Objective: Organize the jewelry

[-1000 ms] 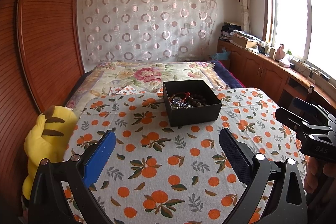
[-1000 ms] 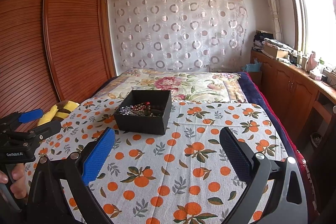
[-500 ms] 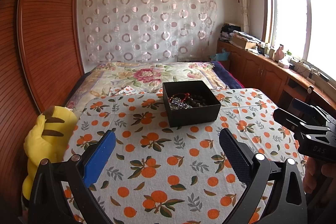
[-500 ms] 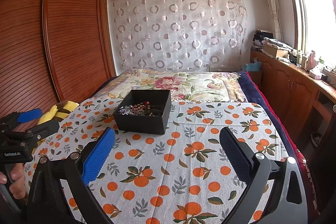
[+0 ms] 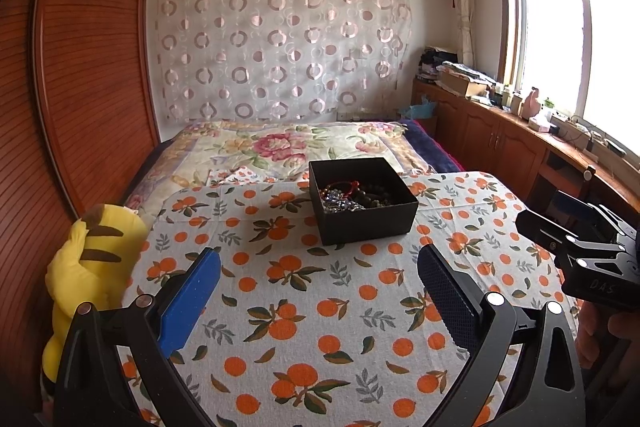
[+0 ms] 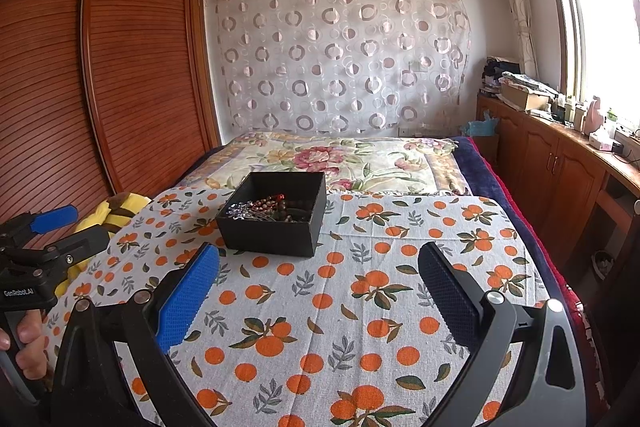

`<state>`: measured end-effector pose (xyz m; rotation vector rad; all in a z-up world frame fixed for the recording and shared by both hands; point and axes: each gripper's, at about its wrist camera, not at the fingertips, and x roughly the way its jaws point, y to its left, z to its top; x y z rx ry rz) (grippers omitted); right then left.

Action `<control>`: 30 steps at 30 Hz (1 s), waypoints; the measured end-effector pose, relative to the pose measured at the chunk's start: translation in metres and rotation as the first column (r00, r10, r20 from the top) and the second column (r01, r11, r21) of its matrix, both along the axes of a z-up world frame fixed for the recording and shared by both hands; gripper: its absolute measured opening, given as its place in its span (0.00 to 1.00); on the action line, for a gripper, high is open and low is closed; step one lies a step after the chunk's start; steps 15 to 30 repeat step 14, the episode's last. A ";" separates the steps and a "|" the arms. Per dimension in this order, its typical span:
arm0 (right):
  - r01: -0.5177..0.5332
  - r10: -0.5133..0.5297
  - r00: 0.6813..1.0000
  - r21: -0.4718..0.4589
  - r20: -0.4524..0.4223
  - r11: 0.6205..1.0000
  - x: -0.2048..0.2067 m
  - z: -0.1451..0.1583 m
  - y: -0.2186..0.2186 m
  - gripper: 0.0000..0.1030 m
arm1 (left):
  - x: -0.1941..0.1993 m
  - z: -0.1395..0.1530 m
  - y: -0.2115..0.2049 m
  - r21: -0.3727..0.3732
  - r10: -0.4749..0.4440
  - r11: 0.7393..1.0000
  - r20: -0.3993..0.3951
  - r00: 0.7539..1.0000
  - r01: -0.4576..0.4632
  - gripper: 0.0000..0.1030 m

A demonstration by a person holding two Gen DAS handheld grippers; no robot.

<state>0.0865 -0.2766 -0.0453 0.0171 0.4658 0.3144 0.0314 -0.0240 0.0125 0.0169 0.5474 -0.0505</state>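
An open black box [image 5: 370, 215] [image 6: 280, 237] stands on the orange-print cloth [image 5: 304, 291] [image 6: 360, 307], at its far side. Inside lies a tangle of jewelry [image 5: 352, 195] [image 6: 268, 209]: dark beads, a red cord, silvery pieces. My left gripper [image 5: 320, 275] is open and empty, hovering over the cloth short of the box. My right gripper [image 6: 320, 275] is also open and empty, with the box ahead and to its left. Each gripper shows at the edge of the other's view, the right gripper [image 5: 580, 247] and the left gripper [image 6: 44, 243], both hand-held.
A yellow striped plush toy [image 5: 88, 267] [image 6: 116, 211] sits at the cloth's left edge beside a wooden wardrobe [image 6: 100, 67]. A floral bedspread [image 5: 280, 147] lies beyond the box. Wooden cabinets [image 6: 560, 163] with clutter run along the right wall under the window.
Both grippers have drifted only slightly; the box sits a touch nearer in the right wrist view. Both stay open and empty.
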 end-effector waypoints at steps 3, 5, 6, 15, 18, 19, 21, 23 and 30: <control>0.001 -0.001 1.000 0.000 0.001 1.000 0.000 0.000 0.000 0.97 | 0.000 -0.001 -0.001 -0.001 0.001 1.000 0.000 1.000 -0.001 0.92; 0.000 0.000 1.000 0.000 0.000 1.000 0.000 0.000 0.000 0.97 | 0.000 -0.001 -0.001 -0.001 0.001 1.000 -0.001 1.000 -0.001 0.92; 0.000 0.000 1.000 0.000 0.000 1.000 0.000 -0.001 0.000 0.97 | -0.001 0.001 -0.001 0.000 0.001 1.000 -0.001 1.000 -0.001 0.92; 0.000 0.000 1.000 0.000 0.000 1.000 0.000 0.000 0.000 0.97 | -0.001 0.001 -0.001 -0.001 0.002 1.000 0.000 1.000 -0.002 0.92; 0.000 0.000 1.000 0.000 0.000 1.000 0.000 0.000 0.000 0.97 | -0.001 0.001 -0.001 -0.001 0.002 1.000 0.000 1.000 -0.002 0.92; 0.000 0.000 1.000 0.000 0.000 1.000 0.000 0.000 0.000 0.97 | -0.001 0.001 -0.001 -0.001 0.002 1.000 0.000 1.000 -0.002 0.92; 0.000 0.000 1.000 0.000 0.000 1.000 0.000 0.000 0.000 0.97 | -0.001 0.001 -0.001 -0.001 0.002 1.000 0.000 1.000 -0.002 0.92; 0.000 0.000 1.000 0.000 0.000 1.000 0.000 0.000 0.000 0.97 | -0.001 0.001 -0.001 -0.001 0.002 1.000 0.000 1.000 -0.002 0.92; 0.000 0.000 1.000 0.000 0.000 1.000 0.000 0.000 0.000 0.97 | -0.001 0.001 -0.001 -0.001 0.002 1.000 0.000 1.000 -0.002 0.92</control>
